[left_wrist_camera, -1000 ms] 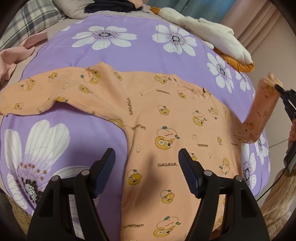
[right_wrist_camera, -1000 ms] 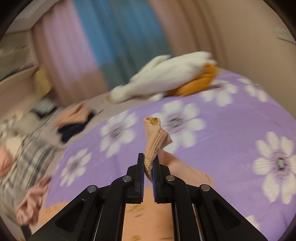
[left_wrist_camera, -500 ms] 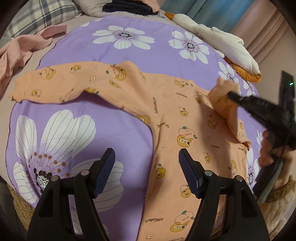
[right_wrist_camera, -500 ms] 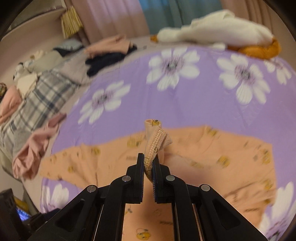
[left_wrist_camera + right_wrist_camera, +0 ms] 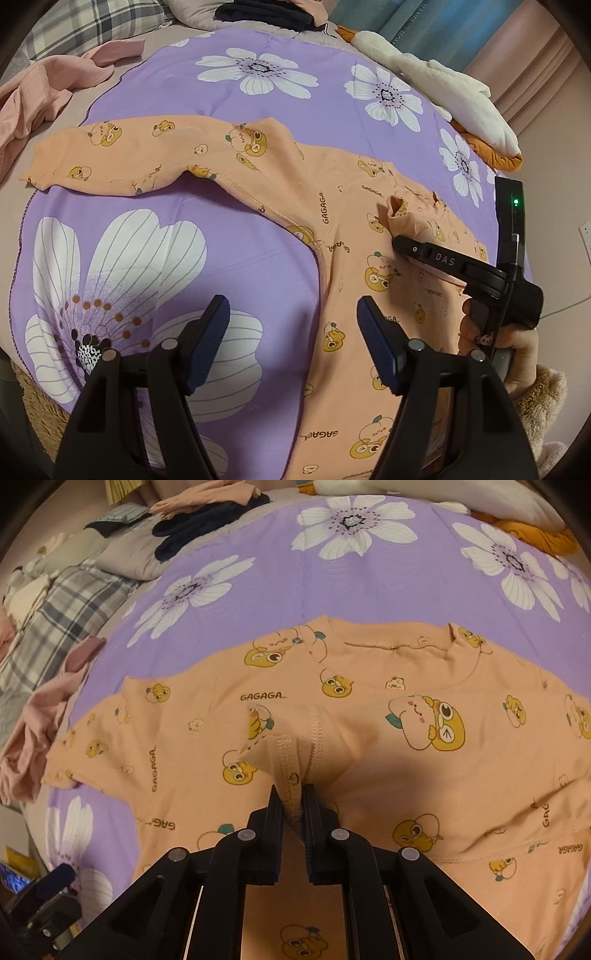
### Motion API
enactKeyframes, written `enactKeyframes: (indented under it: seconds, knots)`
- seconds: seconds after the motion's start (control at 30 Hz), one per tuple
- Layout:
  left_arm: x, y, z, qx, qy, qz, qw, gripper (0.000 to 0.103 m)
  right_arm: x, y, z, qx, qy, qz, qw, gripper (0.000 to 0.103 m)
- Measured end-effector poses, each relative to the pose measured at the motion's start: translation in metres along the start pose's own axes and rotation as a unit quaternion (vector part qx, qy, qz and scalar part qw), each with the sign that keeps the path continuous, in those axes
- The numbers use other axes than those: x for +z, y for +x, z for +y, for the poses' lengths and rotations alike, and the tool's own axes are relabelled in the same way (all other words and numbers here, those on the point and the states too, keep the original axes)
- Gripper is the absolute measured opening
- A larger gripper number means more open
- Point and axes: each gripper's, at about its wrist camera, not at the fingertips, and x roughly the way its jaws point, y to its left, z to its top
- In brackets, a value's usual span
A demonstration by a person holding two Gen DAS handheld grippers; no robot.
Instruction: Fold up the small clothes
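Looking down the left wrist camera first: the left claw (image 5: 293, 341) is hanging wide apart above the bed, gripping nothing, right where the purple flowered blanket (image 5: 229, 258) is meeting the side edge of the orange top (image 5: 343, 206). The top is lying flat and face up, with one sleeve (image 5: 122, 155) stretched out to the far side. Over on the other side, the right claw (image 5: 397, 243) is laying the other sleeve's cuff (image 5: 400, 214) onto the chest, so I'm guessing the sleeve-in fold is happening on that side. A pink garment (image 5: 44, 92) and a white plush toy (image 5: 443, 85) are sitting off at the edges.

Switching to the right wrist camera: the right claw (image 5: 294, 805) is clamped tight on the cuff (image 5: 291, 771), which is bunching up between the pads (image 5: 277, 812). It's hovering low over the top (image 5: 369, 738), just below the neckline (image 5: 397, 644), probably so the sleeve lands square across the body. Plaid bedding (image 5: 66, 616) is showing off to the side.
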Motion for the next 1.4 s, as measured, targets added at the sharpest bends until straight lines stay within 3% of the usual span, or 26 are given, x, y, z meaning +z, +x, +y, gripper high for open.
enactKeyframes:
  seconds: [0.17, 0.3, 0.33, 0.5, 0.6, 0.73, 0.8, 0.9, 0.97, 1.17, 1.27, 1.4]
  knots:
    - [0.000, 0.001, 0.000, -0.001, 0.002, 0.002, 1.0000, 0.072, 0.005, -0.015, 0.001, 0.015, -0.005, -0.004, 1.000, 0.014]
    - [0.001, 0.002, -0.001, -0.001, 0.003, 0.003, 1.0000, 0.073, 0.009, -0.050, 0.001, 0.046, -0.010, -0.050, 0.998, 0.054]
    - [0.001, 0.003, -0.002, -0.001, 0.004, 0.003, 1.0000, 0.073, 0.009, -0.059, -0.001, 0.053, -0.008, -0.063, 0.997, 0.059]
    - [0.001, 0.004, -0.005, -0.005, 0.008, 0.005, 0.9999, 0.073, 0.008, -0.063, -0.026, 0.027, 0.028, -0.081, 0.996, 0.060]
    - [0.000, 0.005, -0.006, -0.007, 0.011, 0.007, 0.9999, 0.073, 0.001, -0.043, -0.044, -0.006, 0.054, -0.062, 0.997, 0.060]
    - [0.001, 0.007, -0.007, -0.007, 0.010, 0.009, 0.9999, 0.073, -0.011, -0.007, -0.052, -0.006, 0.067, -0.009, 0.998, 0.060]
    - [0.004, 0.008, -0.009, -0.010, 0.009, 0.010, 0.9999, 0.073, -0.013, -0.004, -0.052, -0.009, 0.062, -0.017, 0.998, 0.060]
    - [0.009, 0.011, -0.015, -0.019, 0.012, 0.014, 0.9996, 0.073, -0.010, -0.016, -0.054, 0.012, 0.072, -0.021, 0.997, 0.060]
    - [0.016, 0.013, -0.024, -0.029, 0.019, 0.015, 0.9993, 0.073, -0.010, -0.035, -0.065, 0.026, 0.087, -0.047, 0.995, 0.060]
    - [0.038, 0.042, -0.063, -0.076, 0.061, 0.022, 0.9950, 0.076, -0.026, -0.083, -0.122, -0.016, 0.153, -0.101, 0.983, 0.060]
    - [0.047, 0.078, -0.079, -0.092, 0.060, 0.054, 0.9925, 0.074, -0.044, -0.093, -0.152, -0.039, 0.195, -0.106, 0.974, 0.060]
    - [0.054, 0.118, -0.094, -0.122, 0.039, 0.100, 0.9867, 0.054, -0.066, -0.101, -0.181, -0.044, 0.237, -0.105, 0.965, 0.060]
